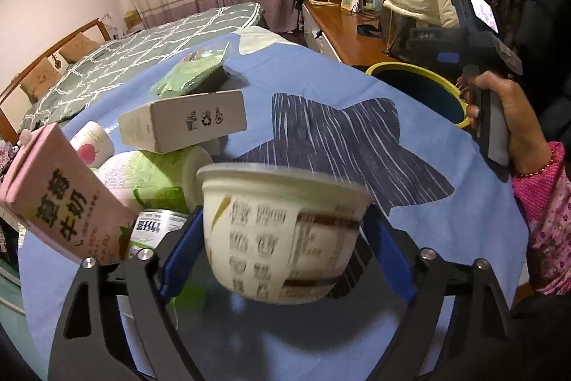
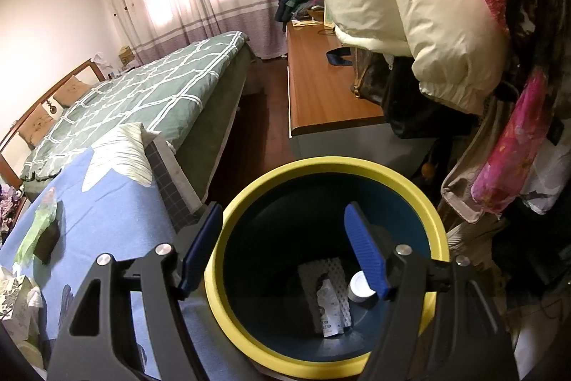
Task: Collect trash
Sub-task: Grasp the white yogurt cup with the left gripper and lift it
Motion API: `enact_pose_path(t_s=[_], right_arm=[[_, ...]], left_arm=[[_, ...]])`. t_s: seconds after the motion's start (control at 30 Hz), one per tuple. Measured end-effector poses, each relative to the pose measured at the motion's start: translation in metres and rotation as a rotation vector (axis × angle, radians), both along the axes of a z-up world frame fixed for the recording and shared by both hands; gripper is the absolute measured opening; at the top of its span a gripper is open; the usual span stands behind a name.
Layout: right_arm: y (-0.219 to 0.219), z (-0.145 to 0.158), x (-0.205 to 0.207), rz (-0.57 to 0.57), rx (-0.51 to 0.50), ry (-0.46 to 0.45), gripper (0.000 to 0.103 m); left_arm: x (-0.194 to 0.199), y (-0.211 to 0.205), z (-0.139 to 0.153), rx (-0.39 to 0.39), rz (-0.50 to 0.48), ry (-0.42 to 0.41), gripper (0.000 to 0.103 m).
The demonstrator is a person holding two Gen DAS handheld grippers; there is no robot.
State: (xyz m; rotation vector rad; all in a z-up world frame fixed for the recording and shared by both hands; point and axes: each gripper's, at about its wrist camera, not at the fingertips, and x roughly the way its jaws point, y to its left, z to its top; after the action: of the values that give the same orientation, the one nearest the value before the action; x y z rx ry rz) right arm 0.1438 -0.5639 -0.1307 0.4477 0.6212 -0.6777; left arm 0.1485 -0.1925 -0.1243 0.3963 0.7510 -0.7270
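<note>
Closest to the left wrist lens, the left gripper (image 1: 282,238) has its blue pads on either side of a white printed paper bowl (image 1: 282,224), which fills the lower middle of the frame; the pads appear to press its walls, so the bowl looks held, though it is blurred.

The step in hand seems to be picking this bowl out of the trash pile. The next move would call for carrying it rightwards across the blue tablecloth (image 1: 357,88) to the yellow-rimmed bin (image 1: 414,84) at the upper right.

Going left to right in that view: a pink milk carton (image 1: 60,191) leans at the left edge, a small pink-and-white cup (image 1: 92,145) and a green-labelled bottle (image 1: 150,170) lie behind it, a white box (image 1: 185,120) rests tilted on top, and a green wrapper (image 1: 192,74) lies farther back — all close enough that the pile could topple as the bowl leaves.

In the right wrist view, the right gripper (image 2: 282,249) straddles the bin's near rim — one finger outside, one inside, holding nothing that can be seen. Scraps (image 2: 332,295) already lie at the bottom.
</note>
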Motion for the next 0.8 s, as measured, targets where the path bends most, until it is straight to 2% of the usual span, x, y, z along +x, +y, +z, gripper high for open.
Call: enact_pose_path(t_s=[0.27,0.47,0.8], right_arm=[[0.000,-0.001,-0.001,0.003,0.008,-0.010,0.068],[0.000,-0.001,-0.004,0.014,0.020,-0.031,0.068],[0.003,0.023,-0.032,0.042,-0.008,-0.105,0.068]], left_arm=[[0.002,-0.009,-0.001,0.002,-0.010,-0.016,0.084],[0.006,-0.014,-0.003,-0.018,0.001,0.013,0.083],[0.008,-0.029,0.027,-0.088,0.017,-0.014,0.083]])
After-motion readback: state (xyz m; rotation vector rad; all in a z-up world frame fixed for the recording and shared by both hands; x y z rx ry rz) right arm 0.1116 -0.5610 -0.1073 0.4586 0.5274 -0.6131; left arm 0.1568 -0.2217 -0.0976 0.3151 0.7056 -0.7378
